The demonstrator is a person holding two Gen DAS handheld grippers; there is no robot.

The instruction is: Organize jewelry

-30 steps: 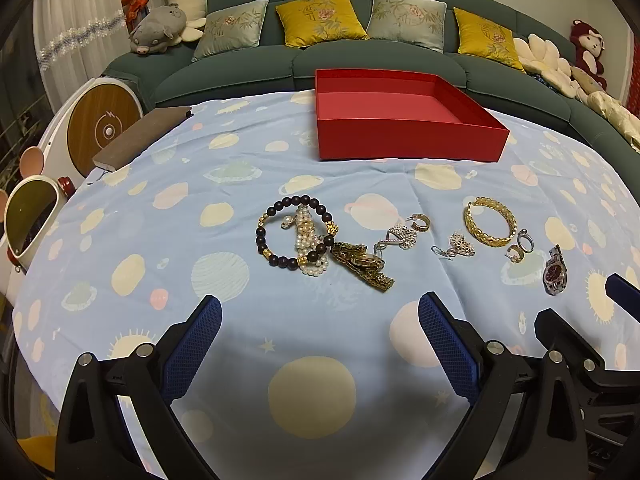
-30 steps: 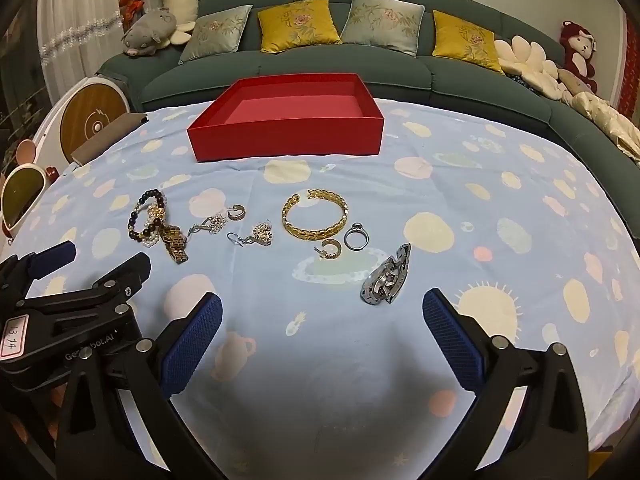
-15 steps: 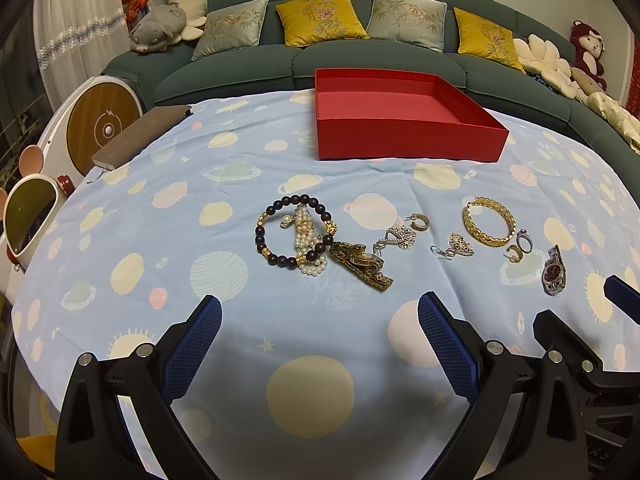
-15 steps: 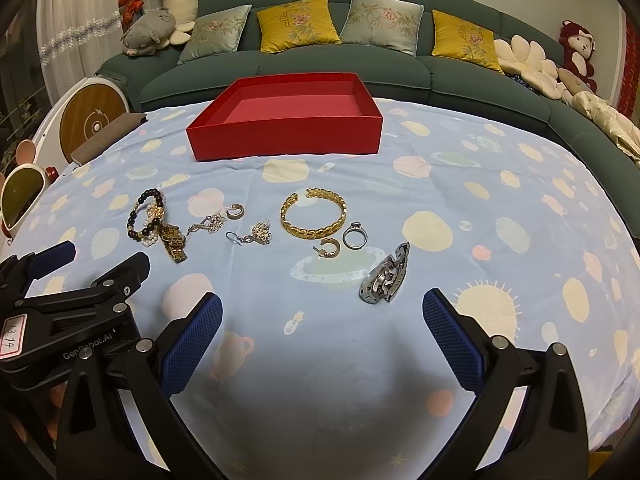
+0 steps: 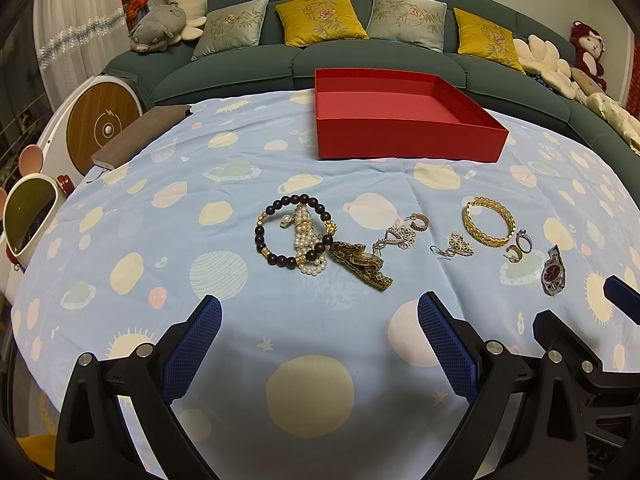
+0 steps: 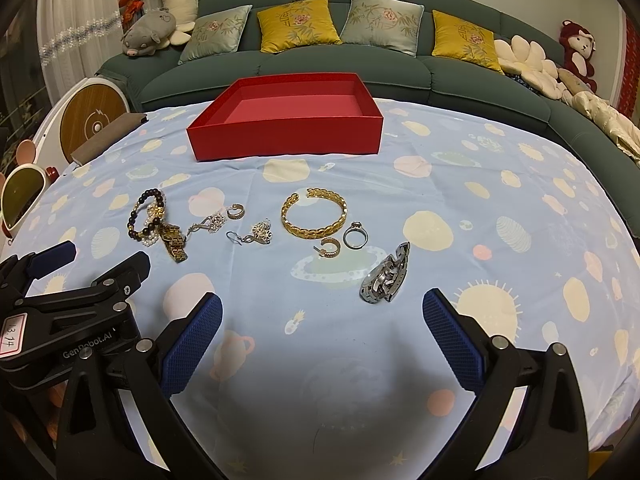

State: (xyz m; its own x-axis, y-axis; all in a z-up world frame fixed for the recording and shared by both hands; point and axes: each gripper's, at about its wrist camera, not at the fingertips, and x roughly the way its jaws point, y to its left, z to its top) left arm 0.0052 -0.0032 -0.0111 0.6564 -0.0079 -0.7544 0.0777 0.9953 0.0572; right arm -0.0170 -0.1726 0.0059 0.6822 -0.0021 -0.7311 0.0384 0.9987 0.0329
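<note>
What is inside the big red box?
Nothing that shows. The red box is open, and its pink floor looks bare in both views. Its front wall hides the nearest strip of floor. All the jewelry, like the gold bangle, lies on the tablecloth in front.

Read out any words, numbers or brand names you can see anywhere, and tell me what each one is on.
"GenRobot.AI": white lettering on the black body of the left gripper, seen in the right wrist view.
"13.14": handwritten on a white, red-edged sticker on that gripper.
Silver watch dial: too small to read.
</note>
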